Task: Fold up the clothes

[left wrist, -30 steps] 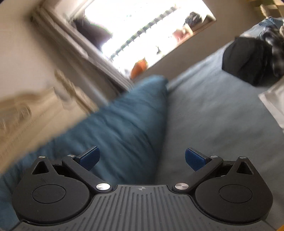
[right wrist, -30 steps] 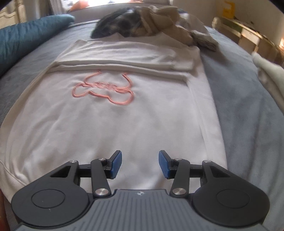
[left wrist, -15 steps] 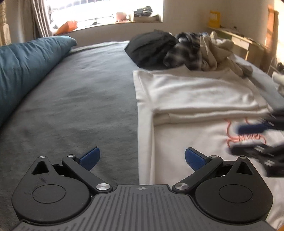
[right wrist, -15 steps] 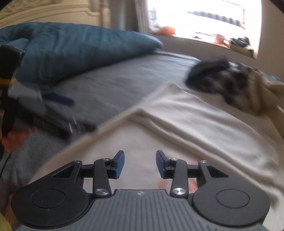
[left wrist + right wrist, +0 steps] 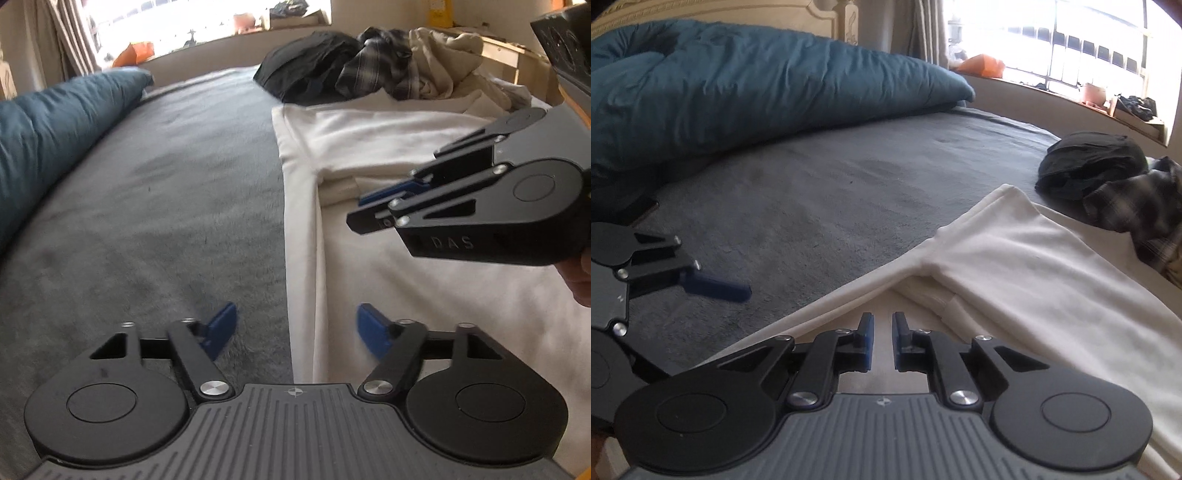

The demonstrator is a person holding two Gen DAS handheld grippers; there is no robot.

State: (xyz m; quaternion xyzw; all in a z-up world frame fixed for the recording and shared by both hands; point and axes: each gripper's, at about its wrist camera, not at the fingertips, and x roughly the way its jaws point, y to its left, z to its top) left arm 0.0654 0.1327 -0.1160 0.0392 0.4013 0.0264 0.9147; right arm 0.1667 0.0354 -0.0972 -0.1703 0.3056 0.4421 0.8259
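White sweatshirt (image 5: 424, 295) lies flat on the grey bed cover (image 5: 166, 206), one sleeve folded across its chest. Left gripper (image 5: 295, 328) sits over the sweatshirt's side edge, jaws closing, hem between them but pads not yet pressing; a second ago it faced the window, fully apart. Right gripper (image 5: 882, 341) has swung from the sweatshirt's hem to over its chest near the sleeve fold, jaws closing to a narrow gap with nothing pinched. Beyond the sweatshirt: black garment (image 5: 306, 74), plaid shirt (image 5: 376, 74). Teal duvet (image 5: 738, 92) at the cover's far side.
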